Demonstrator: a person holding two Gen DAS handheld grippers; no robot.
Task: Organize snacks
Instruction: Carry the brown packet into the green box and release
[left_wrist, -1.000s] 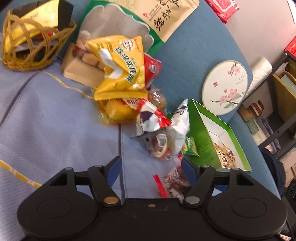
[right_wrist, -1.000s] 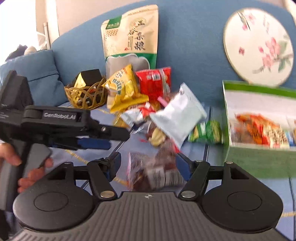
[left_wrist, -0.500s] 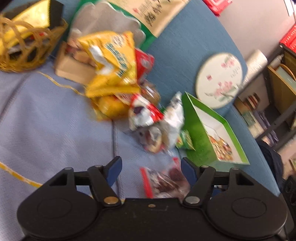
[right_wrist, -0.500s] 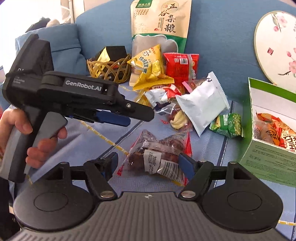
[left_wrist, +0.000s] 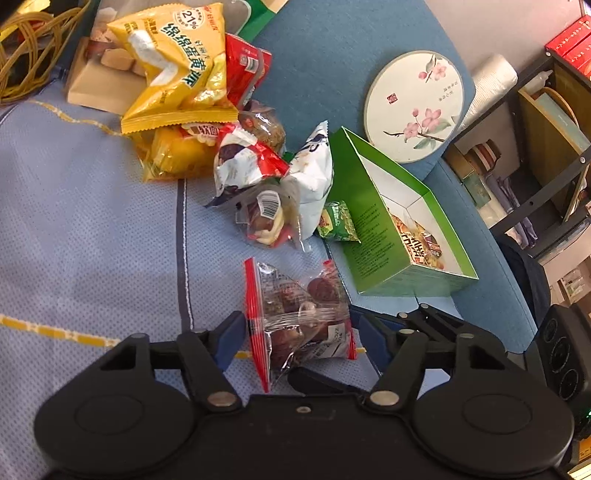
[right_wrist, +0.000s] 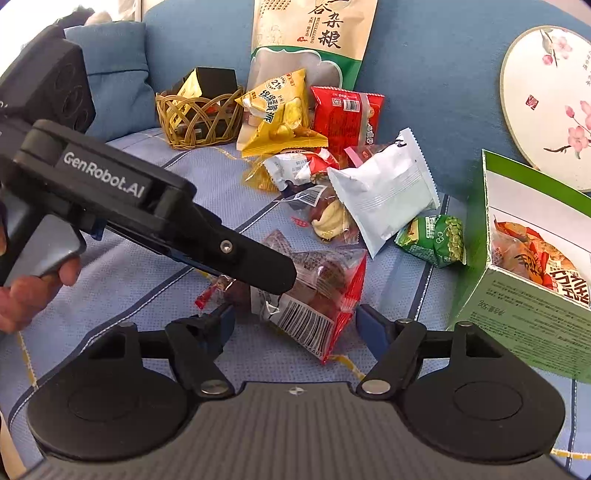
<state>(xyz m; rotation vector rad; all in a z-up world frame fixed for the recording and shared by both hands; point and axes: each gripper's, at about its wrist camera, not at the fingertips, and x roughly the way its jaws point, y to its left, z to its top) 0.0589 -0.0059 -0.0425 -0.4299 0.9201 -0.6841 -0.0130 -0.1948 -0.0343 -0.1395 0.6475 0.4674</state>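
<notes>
Left gripper (left_wrist: 301, 334) closing around clear date bag (left_wrist: 299, 317), not yet pinching; right gripper (right_wrist: 295, 319) sitting open near it. Bag looking light, crinkly, slippery; gripping lumpy middle likely safest.

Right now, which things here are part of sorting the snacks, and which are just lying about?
Part of the job:
clear bag of brown snacks
left gripper, jaws closing around it
green box
yellow packet
white packet

Lying about:
round fan
wicker basket
</notes>
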